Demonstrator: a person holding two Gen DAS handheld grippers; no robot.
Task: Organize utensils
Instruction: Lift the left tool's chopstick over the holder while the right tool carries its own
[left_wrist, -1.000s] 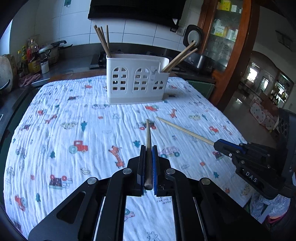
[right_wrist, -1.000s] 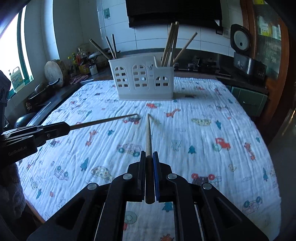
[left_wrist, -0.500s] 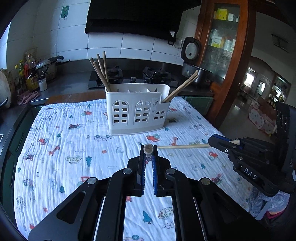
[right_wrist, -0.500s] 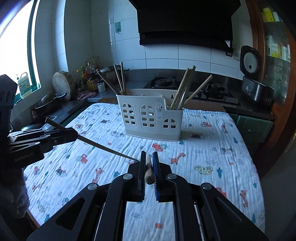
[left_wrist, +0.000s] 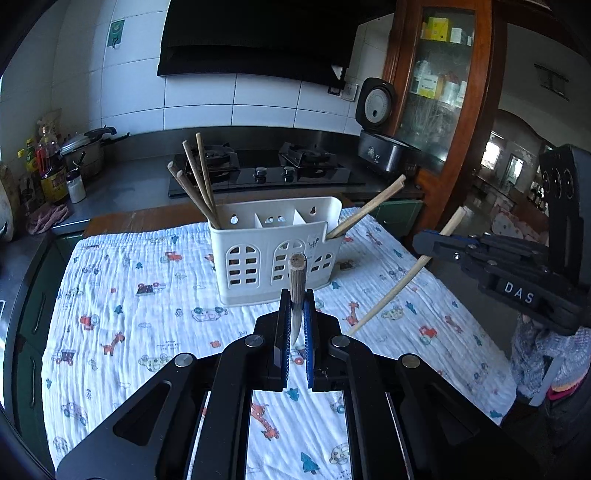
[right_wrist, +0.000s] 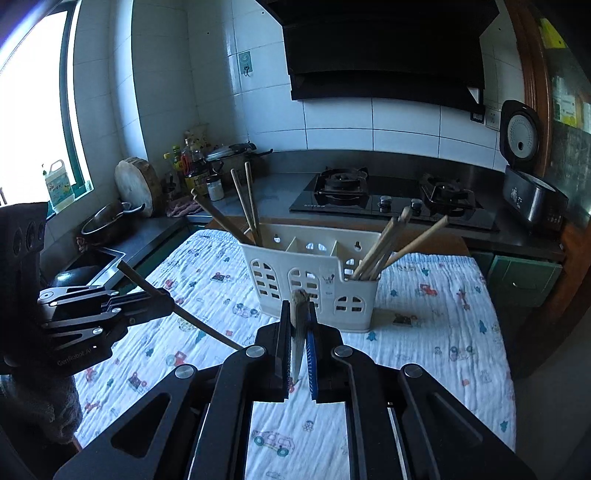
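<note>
A white utensil holder (left_wrist: 273, 251) (right_wrist: 314, 277) stands at the far middle of the cloth-covered table. It holds chopsticks in its left compartment (left_wrist: 197, 181) and its right compartment (right_wrist: 395, 243). My left gripper (left_wrist: 297, 306) is shut on a dark wooden chopstick (left_wrist: 296, 277), tilted steeply with its butt end toward the camera. It shows in the right wrist view (right_wrist: 162, 295) with its chopstick (right_wrist: 192, 317). My right gripper (right_wrist: 298, 314) is shut on a light wooden chopstick (right_wrist: 298, 306), also tilted up. It shows in the left wrist view (left_wrist: 432, 242) with its chopstick (left_wrist: 399, 288).
The table carries a white printed cloth (left_wrist: 147, 302). Behind it run a counter with a gas hob (left_wrist: 266, 170), a pot (left_wrist: 85, 151), bottles (left_wrist: 48, 170) and a rice cooker (right_wrist: 528, 177). A wooden cabinet (left_wrist: 443, 92) stands at the right.
Both grippers rose off the table with their chopsticks. Each chopstick swung from lying flat and pointing forward to a steep tilt. The holder now looks lower and nearer.
</note>
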